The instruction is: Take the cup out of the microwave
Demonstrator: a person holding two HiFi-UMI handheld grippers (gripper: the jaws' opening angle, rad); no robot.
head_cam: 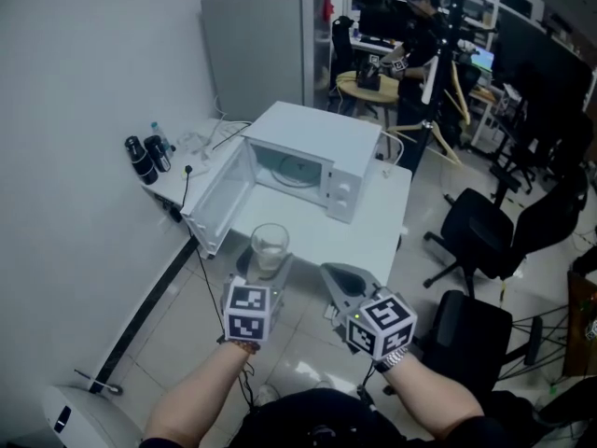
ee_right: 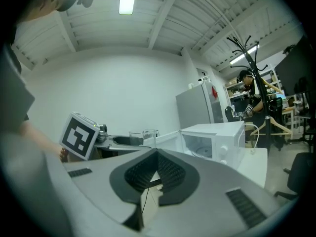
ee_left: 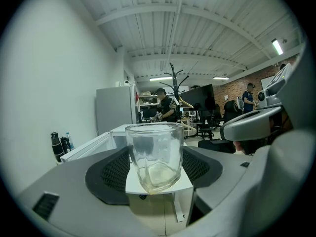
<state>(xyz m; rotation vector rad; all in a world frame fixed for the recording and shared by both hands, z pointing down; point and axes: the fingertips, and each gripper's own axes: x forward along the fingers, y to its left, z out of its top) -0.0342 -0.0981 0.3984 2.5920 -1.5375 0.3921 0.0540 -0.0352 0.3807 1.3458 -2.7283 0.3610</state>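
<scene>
Cup (head_cam: 269, 245) is out of the microwave (head_cam: 317, 147), held up in the air at the near edge of the desk (head_cam: 378, 227). It sits just in front of the open door (head_cam: 222, 199). Door is swung out to the left and its lower corner is close to the cup. Microwave cavity is open, turntable (head_cam: 297, 172) in view.

Left tool (ee_left: 154, 174) is pinching the cup, with a dark ribbed pad (ee_left: 109, 174) on each side of the glass. Right tool (ee_right: 157, 154) is pressed together with nothing in it. It is off to the right of the cup, apart from it.

Bare floor (head_cam: 308, 343) lies under both tools. Black office chairs (head_cam: 485, 227) are on the right, well apart from the desk corner. Bottles (head_cam: 147, 157) stand at the far left desk edge by the wall.

In the head view the cup base is covered by the left tool. In the right gripper view only the cup rim shows past the left tool. The right side of the left gripper view is blocked by the right tool body.

Cup is clear glass, upright, empty, with a thick base and softly squared sides.
</scene>
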